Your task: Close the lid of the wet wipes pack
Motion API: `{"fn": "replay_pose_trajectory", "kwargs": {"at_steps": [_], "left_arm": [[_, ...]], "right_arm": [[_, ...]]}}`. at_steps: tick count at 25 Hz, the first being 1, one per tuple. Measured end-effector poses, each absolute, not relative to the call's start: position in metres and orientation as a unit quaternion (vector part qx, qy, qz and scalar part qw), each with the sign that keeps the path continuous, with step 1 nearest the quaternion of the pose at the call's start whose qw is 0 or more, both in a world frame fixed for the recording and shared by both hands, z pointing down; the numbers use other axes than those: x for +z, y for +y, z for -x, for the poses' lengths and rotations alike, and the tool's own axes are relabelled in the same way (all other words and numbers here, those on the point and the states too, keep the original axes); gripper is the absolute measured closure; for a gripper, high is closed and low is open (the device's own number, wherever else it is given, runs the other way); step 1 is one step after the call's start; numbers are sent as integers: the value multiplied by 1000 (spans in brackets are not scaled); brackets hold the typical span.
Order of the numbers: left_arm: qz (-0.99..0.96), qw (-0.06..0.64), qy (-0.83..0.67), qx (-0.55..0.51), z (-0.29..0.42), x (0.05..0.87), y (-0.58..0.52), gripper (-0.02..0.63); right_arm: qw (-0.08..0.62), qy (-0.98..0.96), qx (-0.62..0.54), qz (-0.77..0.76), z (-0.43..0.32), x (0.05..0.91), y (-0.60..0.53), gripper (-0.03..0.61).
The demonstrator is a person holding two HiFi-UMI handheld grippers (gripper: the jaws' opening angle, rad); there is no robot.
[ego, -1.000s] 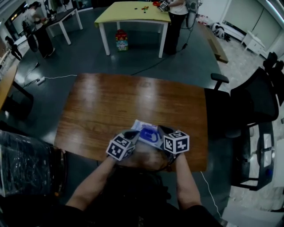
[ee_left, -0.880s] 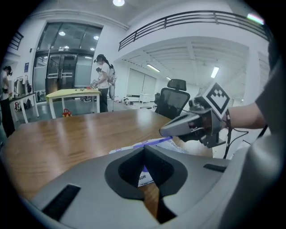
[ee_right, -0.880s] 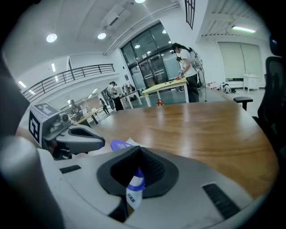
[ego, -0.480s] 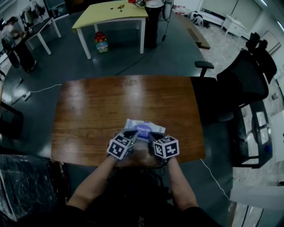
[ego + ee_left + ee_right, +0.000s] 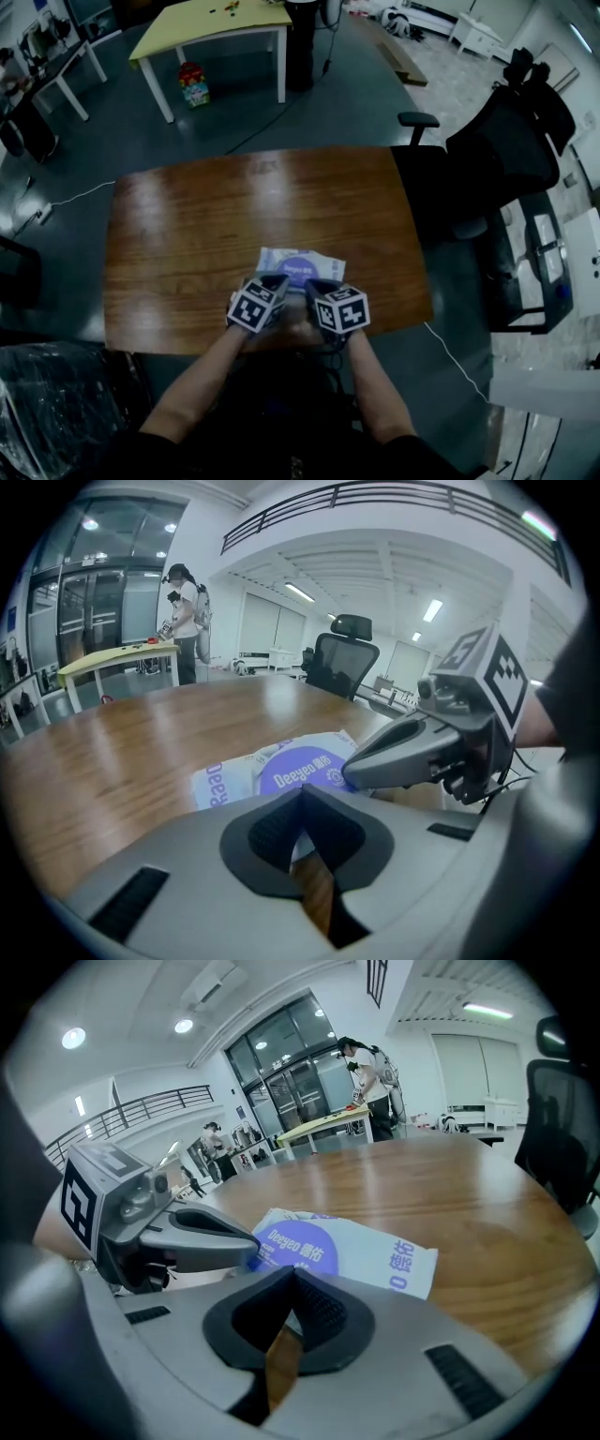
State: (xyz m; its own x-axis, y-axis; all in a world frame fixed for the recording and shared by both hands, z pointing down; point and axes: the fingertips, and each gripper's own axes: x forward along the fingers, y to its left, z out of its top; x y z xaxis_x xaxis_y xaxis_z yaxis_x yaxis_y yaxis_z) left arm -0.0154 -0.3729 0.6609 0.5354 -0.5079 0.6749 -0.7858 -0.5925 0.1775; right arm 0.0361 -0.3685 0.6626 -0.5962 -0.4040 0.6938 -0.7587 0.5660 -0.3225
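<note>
The left gripper and the right gripper sit side by side at the near edge of a brown, glossy wooden table, noses angled in toward each other. Just ahead of both tips lies the flat white wet wipes pack with purple print, resting on the tabletop. Its round purple lid faces up and looks flat against the pack. In the left gripper view, the left gripper has its jaws pressed together at the tips with nothing between them. The pack lies just beyond them, and the right gripper reaches in from the right with its nose on the lid's rim. In the right gripper view, the right gripper is likewise closed on nothing, and the left gripper comes in from the left, its tip at the lid's edge. Beyond the right gripper, off the table's side, stands a black office chair.
</note>
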Motion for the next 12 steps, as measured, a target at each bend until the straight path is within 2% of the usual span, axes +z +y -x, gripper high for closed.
{"fn": "replay_pose_trajectory", "kwargs": {"at_steps": [12], "left_arm": [[-845, 242, -372, 297, 15, 662, -375, 620]], "right_arm": [[299, -837, 295, -350, -35, 661, -368, 571]]}}
